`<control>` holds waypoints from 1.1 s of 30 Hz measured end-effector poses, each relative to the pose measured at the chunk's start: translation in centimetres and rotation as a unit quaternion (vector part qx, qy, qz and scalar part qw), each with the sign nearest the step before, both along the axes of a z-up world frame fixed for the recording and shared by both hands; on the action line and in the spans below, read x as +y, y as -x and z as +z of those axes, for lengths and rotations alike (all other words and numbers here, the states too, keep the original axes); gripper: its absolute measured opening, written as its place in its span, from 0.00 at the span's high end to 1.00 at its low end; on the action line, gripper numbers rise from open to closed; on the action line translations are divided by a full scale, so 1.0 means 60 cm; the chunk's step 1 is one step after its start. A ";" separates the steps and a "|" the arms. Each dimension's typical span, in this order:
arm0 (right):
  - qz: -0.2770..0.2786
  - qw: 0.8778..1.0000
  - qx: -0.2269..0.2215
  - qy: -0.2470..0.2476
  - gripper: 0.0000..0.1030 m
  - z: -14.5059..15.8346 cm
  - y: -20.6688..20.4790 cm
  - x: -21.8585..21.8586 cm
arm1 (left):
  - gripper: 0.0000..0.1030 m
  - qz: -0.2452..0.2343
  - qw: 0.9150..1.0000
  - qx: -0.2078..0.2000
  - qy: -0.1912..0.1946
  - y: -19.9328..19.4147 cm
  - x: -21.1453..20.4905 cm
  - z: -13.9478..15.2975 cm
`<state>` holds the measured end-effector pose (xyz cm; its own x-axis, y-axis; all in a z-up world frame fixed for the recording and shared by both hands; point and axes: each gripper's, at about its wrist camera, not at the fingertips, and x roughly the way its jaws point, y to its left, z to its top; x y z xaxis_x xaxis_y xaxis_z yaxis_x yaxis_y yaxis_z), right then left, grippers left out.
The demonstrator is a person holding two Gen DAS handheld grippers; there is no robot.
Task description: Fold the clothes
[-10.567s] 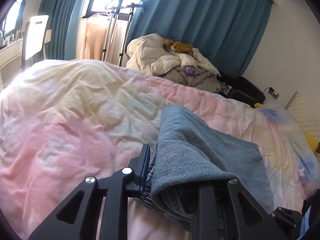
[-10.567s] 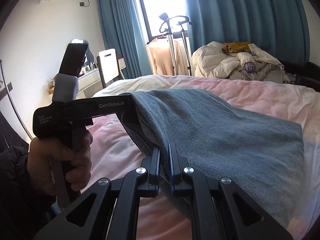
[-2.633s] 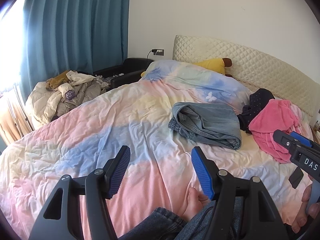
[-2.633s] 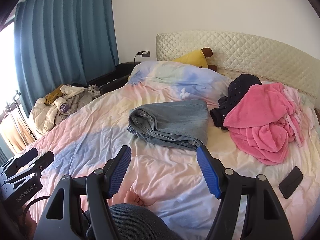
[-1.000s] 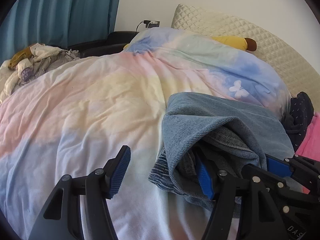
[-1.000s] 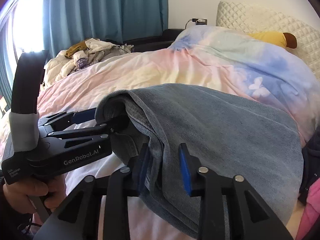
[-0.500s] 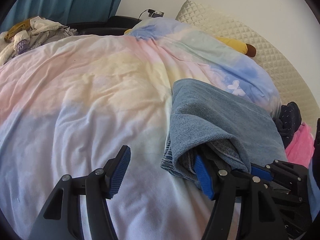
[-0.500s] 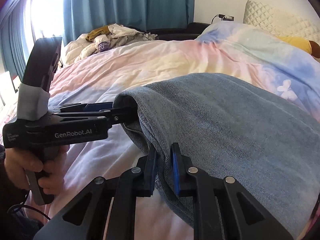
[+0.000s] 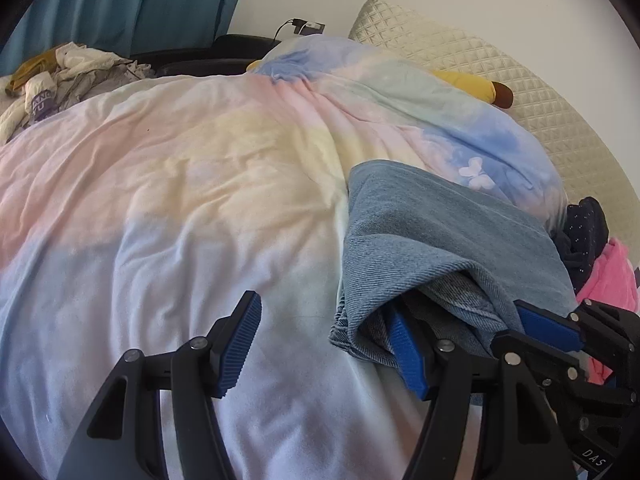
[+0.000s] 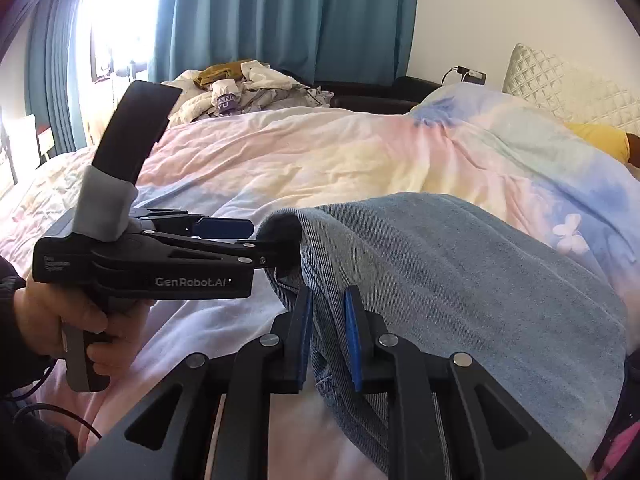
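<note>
The folded jeans point(image 10: 460, 280) lie on the pastel duvet point(image 10: 300, 160), at about four o'clock in the left wrist view. The right gripper point(image 10: 328, 320) pinches their near folded edge, its jaws just easing apart. The left gripper point(image 9: 324, 340) stands spread, one finger point(image 9: 404, 352) tucked under the fold. Pink clothing point(image 9: 612, 276) sits at three o'clock.

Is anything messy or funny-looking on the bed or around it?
Yes. A heap of clothes lies jumbled past the far edge of the duvet, below the curtain, none of it folded. A pink garment sits crumpled near the jeans. A yellow plush toy pokes out from under the duvet.
</note>
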<state>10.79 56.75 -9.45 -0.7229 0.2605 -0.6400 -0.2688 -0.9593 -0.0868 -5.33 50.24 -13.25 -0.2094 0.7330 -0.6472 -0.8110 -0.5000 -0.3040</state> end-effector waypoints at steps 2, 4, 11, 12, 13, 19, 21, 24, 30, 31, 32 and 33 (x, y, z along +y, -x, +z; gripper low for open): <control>0.003 1.000 -0.007 -0.005 0.84 -0.001 0.009 0.001 | 0.36 -0.004 1.000 0.003 -0.004 -0.003 -0.004 -0.001; 0.004 1.000 -0.013 0.000 0.82 -0.004 0.017 0.004 | 0.36 -0.014 1.000 0.010 -0.010 -0.008 -0.007 0.003; -0.006 1.000 -0.015 -0.004 0.87 -0.001 0.036 0.010 | 0.36 -0.031 0.999 0.024 -0.033 -0.017 -0.014 0.024; -0.007 1.000 -0.009 0.001 0.88 0.005 0.032 0.013 | 0.36 -0.035 0.998 0.029 -0.035 -0.020 -0.012 0.029; -0.008 1.000 -0.003 0.008 0.88 0.011 0.028 0.017 | 0.36 -0.039 0.998 0.035 -0.038 -0.023 -0.011 0.033; -0.016 0.998 0.033 0.048 0.89 0.062 0.005 0.041 | 0.36 -0.079 0.993 0.072 -0.046 -0.058 0.009 0.057; -0.013 0.998 0.038 0.048 0.89 0.073 0.002 0.042 | 0.36 -0.075 0.992 0.091 -0.039 -0.067 0.020 0.065; -0.010 0.998 0.046 0.050 0.89 0.085 -0.005 0.040 | 0.36 -0.049 0.992 0.111 -0.019 -0.067 0.043 0.069; -0.011 0.996 0.055 0.064 0.89 0.094 -0.020 0.040 | 0.36 -0.004 0.990 0.141 -0.008 -0.065 0.056 0.068; -0.011 0.996 0.057 0.070 0.89 0.095 -0.021 0.043 | 0.36 0.003 0.989 0.146 -0.007 -0.065 0.056 0.067; -0.012 0.995 0.059 0.075 0.89 0.096 -0.022 0.045 | 0.36 0.011 0.988 0.151 -0.007 -0.065 0.057 0.067; -0.014 0.995 0.060 0.079 0.89 0.096 -0.023 0.047 | 0.36 0.018 0.988 0.156 -0.006 -0.065 0.057 0.067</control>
